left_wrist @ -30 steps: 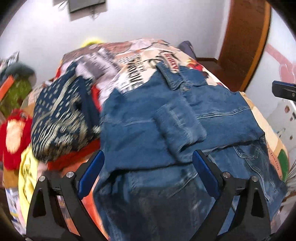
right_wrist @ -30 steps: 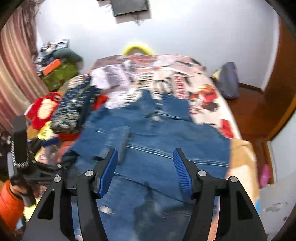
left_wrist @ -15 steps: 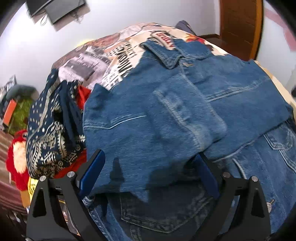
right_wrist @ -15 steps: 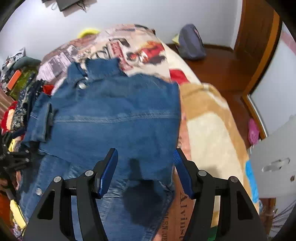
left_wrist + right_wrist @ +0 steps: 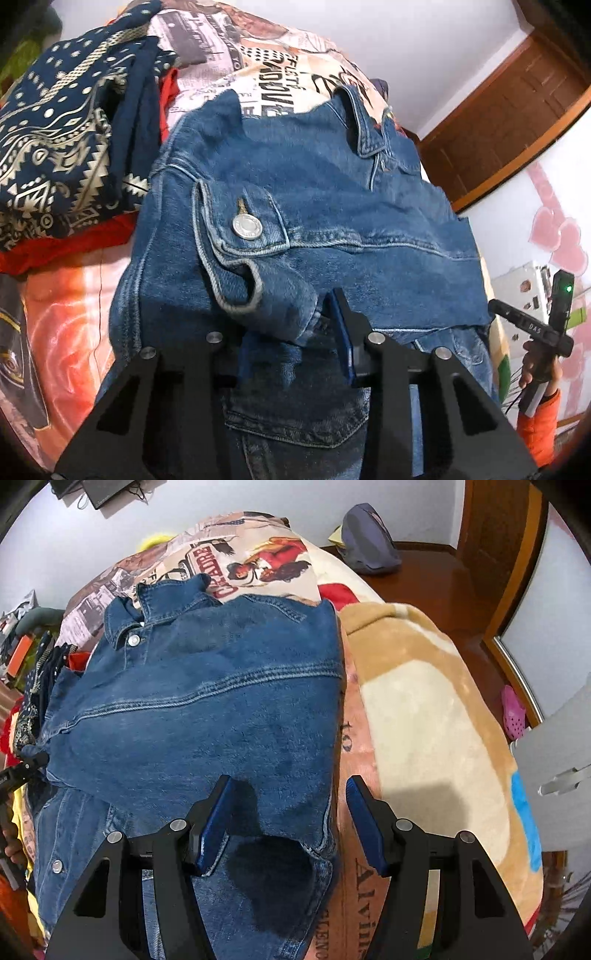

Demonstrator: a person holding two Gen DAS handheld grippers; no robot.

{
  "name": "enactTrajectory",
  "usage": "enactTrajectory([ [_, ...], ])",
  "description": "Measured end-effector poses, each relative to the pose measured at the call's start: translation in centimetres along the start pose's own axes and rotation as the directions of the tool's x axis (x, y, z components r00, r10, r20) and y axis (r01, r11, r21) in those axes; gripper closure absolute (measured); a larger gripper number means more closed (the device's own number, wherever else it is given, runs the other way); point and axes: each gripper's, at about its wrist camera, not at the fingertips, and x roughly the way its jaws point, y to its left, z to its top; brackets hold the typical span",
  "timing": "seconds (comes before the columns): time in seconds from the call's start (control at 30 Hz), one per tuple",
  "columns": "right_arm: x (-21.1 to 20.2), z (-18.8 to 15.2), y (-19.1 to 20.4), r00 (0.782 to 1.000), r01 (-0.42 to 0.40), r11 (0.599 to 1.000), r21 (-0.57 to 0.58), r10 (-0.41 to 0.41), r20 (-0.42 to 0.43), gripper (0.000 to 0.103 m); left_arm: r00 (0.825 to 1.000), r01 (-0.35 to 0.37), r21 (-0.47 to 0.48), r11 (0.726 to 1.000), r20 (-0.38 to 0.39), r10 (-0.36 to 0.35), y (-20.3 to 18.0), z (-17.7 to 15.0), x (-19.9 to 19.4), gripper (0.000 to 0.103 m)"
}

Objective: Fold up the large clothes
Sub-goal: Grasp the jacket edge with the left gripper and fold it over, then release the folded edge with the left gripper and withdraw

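Observation:
A blue denim jacket (image 5: 314,206) lies on the bed, collar at the far end, with its upper part folded over the lower part. My left gripper (image 5: 291,343) is closing on the folded sleeve cuff (image 5: 236,266) at the jacket's left edge; denim fills the narrow gap between its jaws. My right gripper (image 5: 288,823) is open over the jacket's right side (image 5: 207,709), its jaws astride the folded edge without pinching it.
A pile of patterned navy and red clothes (image 5: 62,133) lies left of the jacket. The printed bedspread (image 5: 417,716) is bare to the right. A grey bag (image 5: 369,542) lies on the wooden floor beyond the bed.
Both grippers have dropped down close to the jacket. The left jaws have narrowed from wide open onto the sleeve cuff. The right has shifted to the jacket's right edge and stays open.

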Motion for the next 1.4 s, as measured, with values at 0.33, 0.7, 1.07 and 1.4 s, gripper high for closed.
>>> enactTrajectory([
  [0.33,-1.5,-0.1,0.3,0.999,0.041,0.999,-0.019,-0.040,0.024,0.045,0.970,-0.199,0.206,0.958,0.184,0.162,-6.0,1.3,-3.1,0.088],
  [0.7,-3.5,0.2,1.1,0.996,0.037,0.999,-0.009,-0.036,0.080,0.045,0.933,-0.219,0.277,0.936,0.340,0.118,-8.2,3.5,-8.5,0.088],
  [1.07,0.8,-1.6,4.0,0.997,0.062,0.992,-0.106,-0.066,-0.034,0.045,0.957,-0.287,0.185,0.940,0.104,0.272,-0.2,-0.3,-1.8,0.070],
  [1.4,0.2,-2.7,4.8,0.991,0.127,0.973,-0.191,-0.133,-0.019,0.045,0.930,-0.368,0.231,0.901,0.075,0.360,1.2,-3.7,-3.0,0.046],
])
